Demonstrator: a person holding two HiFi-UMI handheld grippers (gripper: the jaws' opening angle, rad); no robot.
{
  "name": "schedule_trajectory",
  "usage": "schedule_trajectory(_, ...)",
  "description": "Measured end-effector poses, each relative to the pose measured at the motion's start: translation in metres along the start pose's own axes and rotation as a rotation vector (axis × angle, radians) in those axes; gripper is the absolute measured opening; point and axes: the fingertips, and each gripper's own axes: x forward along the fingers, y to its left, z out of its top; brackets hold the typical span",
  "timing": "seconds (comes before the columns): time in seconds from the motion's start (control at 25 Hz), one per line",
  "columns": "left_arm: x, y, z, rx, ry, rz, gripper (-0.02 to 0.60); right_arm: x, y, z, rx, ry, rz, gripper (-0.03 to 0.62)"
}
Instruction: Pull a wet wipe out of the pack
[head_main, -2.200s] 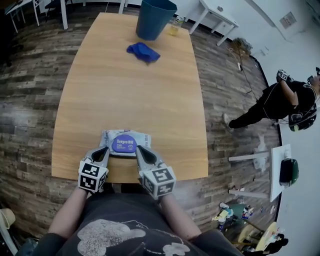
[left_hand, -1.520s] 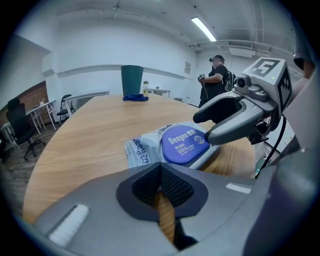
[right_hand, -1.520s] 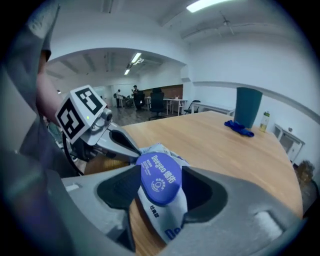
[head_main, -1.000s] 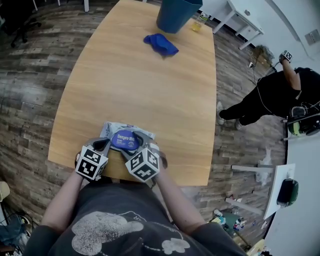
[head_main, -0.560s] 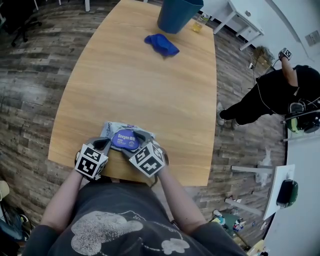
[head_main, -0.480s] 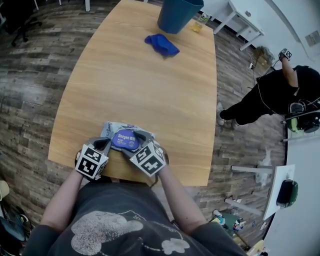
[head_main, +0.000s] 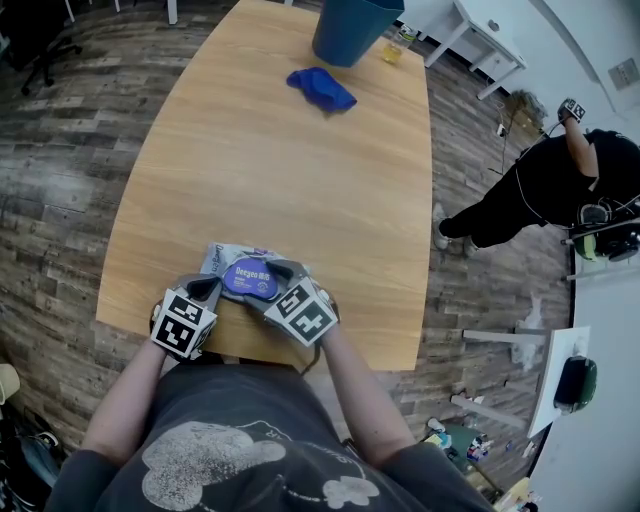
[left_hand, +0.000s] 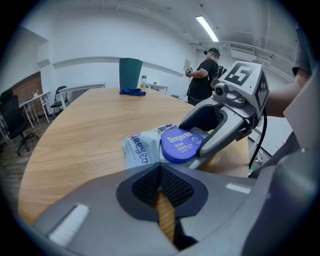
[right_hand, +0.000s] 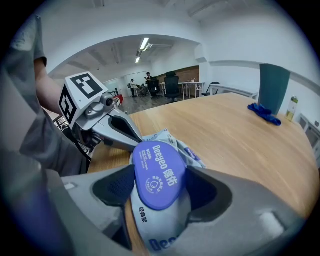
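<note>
Head view: wipe pack (head_main: 228, 266) lies flat on the worktop (head_main: 290, 170), whose near edge runs just on the person's side of the pack. Left gripper (head_main: 211, 291) sits at the pack's near-left corner, fingers closed on nothing. Its tip is at the wrapper, probably to pin the pack so it neither slides nor lifts. Right gripper (head_main: 285, 282) is angled in from the pack's near-right side. Its fingers stand apart with the round blue lid (right_hand: 159, 172) between them, pads appearing to bear on its rim, presumably to flip it up. Lid looks shut; no wipe showing. Blue cloth (head_main: 320, 88) lies well beyond the pack, unused.
</note>
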Motion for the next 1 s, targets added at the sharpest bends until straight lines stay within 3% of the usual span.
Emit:
schedule_trajectory(0.4,-0.001,-0.004,0.001,-0.021,0.002,-0.018,0.017,-0.002,-0.001,0.0,0.021,-0.013,0.024,0.308)
schedule_trajectory(0.76,-0.001,-0.004,0.002,-0.022,0.007,-0.014,0.017,-0.005,-0.005,0.003,0.102,-0.039,0.103,0.308)
schedule_trajectory(0.88,0.0,-0.005,0.002,-0.03,0.01,-0.023,0.017,-0.01,-0.001,0.007,0.059,-0.026,0.074,0.31)
schedule_trajectory(1.0,0.0,-0.005,0.002,-0.036,0.015,-0.029,0.017,-0.014,0.0,0.011,-0.037,-0.023,-0.014,0.31)
